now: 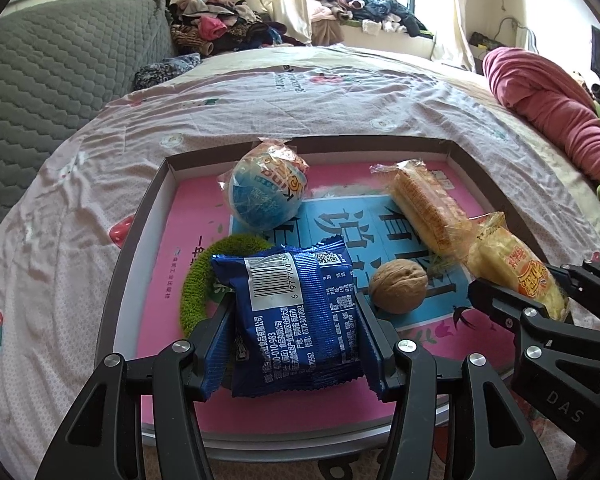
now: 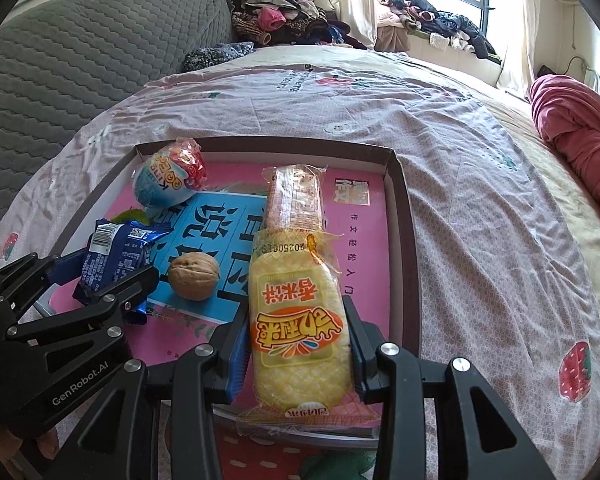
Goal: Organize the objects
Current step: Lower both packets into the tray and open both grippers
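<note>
The blue snack packet [image 1: 296,320] is clamped between the pads of the left tool [image 1: 296,344], over the near edge of the shallow box tray [image 1: 148,216] on the bed [image 1: 260,104]. The yellow rice-cracker pack [image 2: 298,320] is clamped in the right tool [image 2: 298,344], over the tray's right part. A walnut [image 1: 398,286] lies between them; a wrapped ball [image 1: 266,190] and green ring [image 1: 204,276] lie behind. Both grips are side-on, judged suited to placing each pack flat.

Left claw [image 1: 296,320] and right claw [image 2: 296,328] side by side, tilted downward, each clamped.
</note>
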The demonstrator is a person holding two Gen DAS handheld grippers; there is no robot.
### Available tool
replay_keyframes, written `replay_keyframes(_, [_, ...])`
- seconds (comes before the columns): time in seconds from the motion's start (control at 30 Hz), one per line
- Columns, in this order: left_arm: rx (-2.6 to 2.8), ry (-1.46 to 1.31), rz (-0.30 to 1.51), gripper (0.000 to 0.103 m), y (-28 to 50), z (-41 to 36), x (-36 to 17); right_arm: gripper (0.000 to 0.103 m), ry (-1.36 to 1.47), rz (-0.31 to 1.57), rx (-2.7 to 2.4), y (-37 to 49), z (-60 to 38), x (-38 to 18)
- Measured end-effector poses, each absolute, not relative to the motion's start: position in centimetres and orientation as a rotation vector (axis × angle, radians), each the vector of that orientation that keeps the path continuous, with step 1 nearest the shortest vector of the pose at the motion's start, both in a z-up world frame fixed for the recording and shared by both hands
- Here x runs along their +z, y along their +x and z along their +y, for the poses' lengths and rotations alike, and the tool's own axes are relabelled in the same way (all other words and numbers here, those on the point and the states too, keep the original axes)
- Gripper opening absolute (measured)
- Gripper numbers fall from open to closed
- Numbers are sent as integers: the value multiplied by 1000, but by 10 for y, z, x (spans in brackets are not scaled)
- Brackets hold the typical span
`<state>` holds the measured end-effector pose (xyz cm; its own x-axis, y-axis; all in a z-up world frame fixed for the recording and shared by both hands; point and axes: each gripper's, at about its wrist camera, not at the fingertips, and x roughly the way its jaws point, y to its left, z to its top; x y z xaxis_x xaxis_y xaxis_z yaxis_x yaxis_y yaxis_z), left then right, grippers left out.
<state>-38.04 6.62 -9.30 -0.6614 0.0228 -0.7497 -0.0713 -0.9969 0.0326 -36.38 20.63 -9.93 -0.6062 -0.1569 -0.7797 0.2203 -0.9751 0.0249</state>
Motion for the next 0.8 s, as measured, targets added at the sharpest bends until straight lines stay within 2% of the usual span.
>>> replay_keyframes(0.37, [2814, -1304, 107, 59, -383, 66, -99, 41, 1301, 119, -2617, -366, 205, -105])
replay_keyframes(0.5, [2821, -1324, 108, 69, -384, 65, -101, 49, 1323, 124, -2610, -367, 205, -109])
replay_keyframes(0.57, [2822, -1327, 107, 70, -385, 64, -102, 53, 1327, 129, -2610, -367, 204, -109])
replay_keyframes(0.8, [2820, -1343, 106, 77, -385, 62, -101, 57, 1325, 128, -2616, -367, 205, -108])
